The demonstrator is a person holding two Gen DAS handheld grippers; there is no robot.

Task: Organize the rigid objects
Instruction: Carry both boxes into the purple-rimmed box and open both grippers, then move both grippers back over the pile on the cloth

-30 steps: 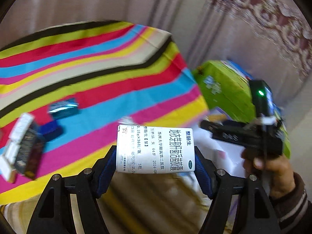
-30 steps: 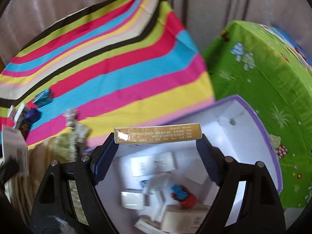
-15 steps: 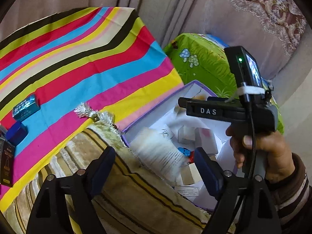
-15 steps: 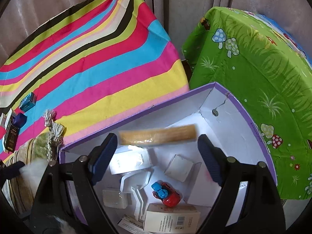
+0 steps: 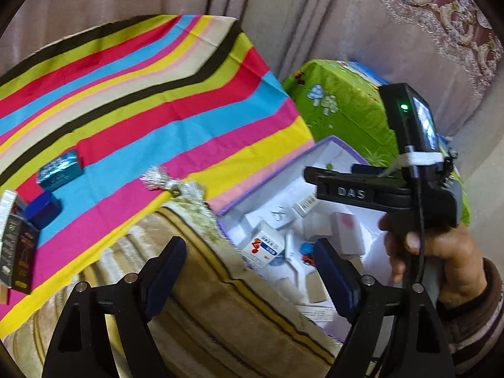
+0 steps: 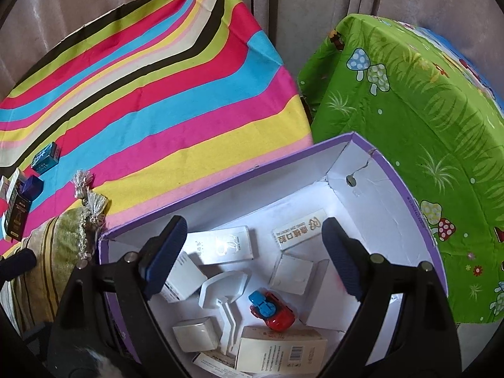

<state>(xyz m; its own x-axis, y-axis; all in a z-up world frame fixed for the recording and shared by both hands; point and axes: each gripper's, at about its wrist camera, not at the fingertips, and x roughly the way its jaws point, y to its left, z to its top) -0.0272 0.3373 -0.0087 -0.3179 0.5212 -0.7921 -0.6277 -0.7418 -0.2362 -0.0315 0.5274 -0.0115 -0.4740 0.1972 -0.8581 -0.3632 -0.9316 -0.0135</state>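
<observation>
My left gripper (image 5: 249, 274) is open and empty over the edge of a purple-rimmed white box (image 5: 327, 143). A white medicine box (image 5: 266, 247) with a red and blue logo lies inside, just beyond the fingers. My right gripper (image 6: 253, 253) is open and empty above the same box (image 6: 220, 186). A slim gold-edged box (image 6: 297, 231) lies flat on its floor among several white boxes and a red and blue toy car (image 6: 272, 310). On the striped cloth (image 6: 157, 94) at the left lie a teal box (image 6: 45, 157), a dark blue box (image 6: 31, 187) and a black box (image 6: 17, 217).
A person's hand (image 5: 434, 252) holds the right gripper's handle at the right of the left wrist view. A green mushroom-print cover (image 6: 409, 126) stands beside the box. A striped beige cushion (image 5: 204, 299) with a tassel (image 5: 163, 182) lies between cloth and box.
Both grippers opened and let go of their boxes. The white medicine box and the gold-edged box dropped into the purple-rimmed box. The left gripper swung right toward the box.
</observation>
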